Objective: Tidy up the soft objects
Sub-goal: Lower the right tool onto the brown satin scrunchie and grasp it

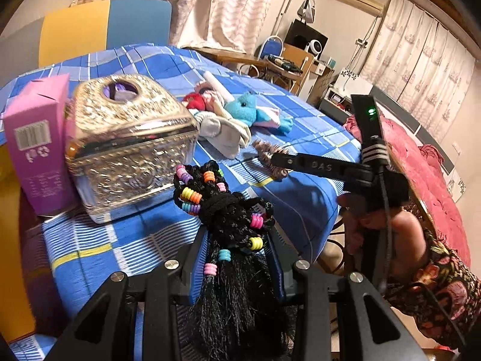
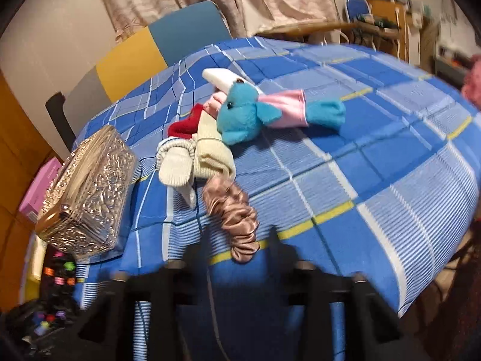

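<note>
Close ahead: silver box (image 1: 129, 147), pink carton (image 1: 36, 138) beside; plush pile (image 1: 240, 111) beyond.

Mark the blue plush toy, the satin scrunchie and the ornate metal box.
blue plush toy (image 2: 237, 117): right wrist view, on its head.
satin scrunchie (image 2: 234, 210): right wrist view, on its gathered middle.
ornate metal box (image 1: 126, 126): left wrist view, on its lid.

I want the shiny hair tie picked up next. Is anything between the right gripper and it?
Nothing visible blocks it. The satin scrunchie lies on the blue checked cloth just ahead of the right gripper, whose fingers are blurred. The cream socks lie behind it, not in the way.
</note>
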Demonstrator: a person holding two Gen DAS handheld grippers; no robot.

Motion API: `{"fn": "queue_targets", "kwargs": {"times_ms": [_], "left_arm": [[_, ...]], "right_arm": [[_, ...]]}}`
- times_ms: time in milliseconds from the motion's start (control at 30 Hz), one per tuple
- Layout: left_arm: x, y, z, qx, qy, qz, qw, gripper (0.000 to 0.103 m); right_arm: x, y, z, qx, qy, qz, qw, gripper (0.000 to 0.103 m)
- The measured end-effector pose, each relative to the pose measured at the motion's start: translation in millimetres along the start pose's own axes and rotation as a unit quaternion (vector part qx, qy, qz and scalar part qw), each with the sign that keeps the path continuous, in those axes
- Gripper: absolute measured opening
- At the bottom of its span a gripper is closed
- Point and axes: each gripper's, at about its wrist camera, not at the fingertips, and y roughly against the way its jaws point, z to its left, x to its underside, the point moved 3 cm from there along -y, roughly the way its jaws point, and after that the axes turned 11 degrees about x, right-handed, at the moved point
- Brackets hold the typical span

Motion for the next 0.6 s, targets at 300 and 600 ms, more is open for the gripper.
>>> {"fn": "queue_targets", "kwargs": {"times_ms": [300, 600], "left_arm": [[-3.3, 28.8, 6.2, -0.006, 0.015, -0.025, 0.9996, 0.036], [-6.1, 61.1, 26.3, -0.004, 0.052, -0.05, 0.9974, 0.036]], "right_arm": [[-11.5, -28.5, 27.2, 0.008, 0.042, 0.049, 0.998, 0.061], [0.1, -34.6, 54.4, 0.03, 0.111, 0.046, 0.992, 0.033]]}}
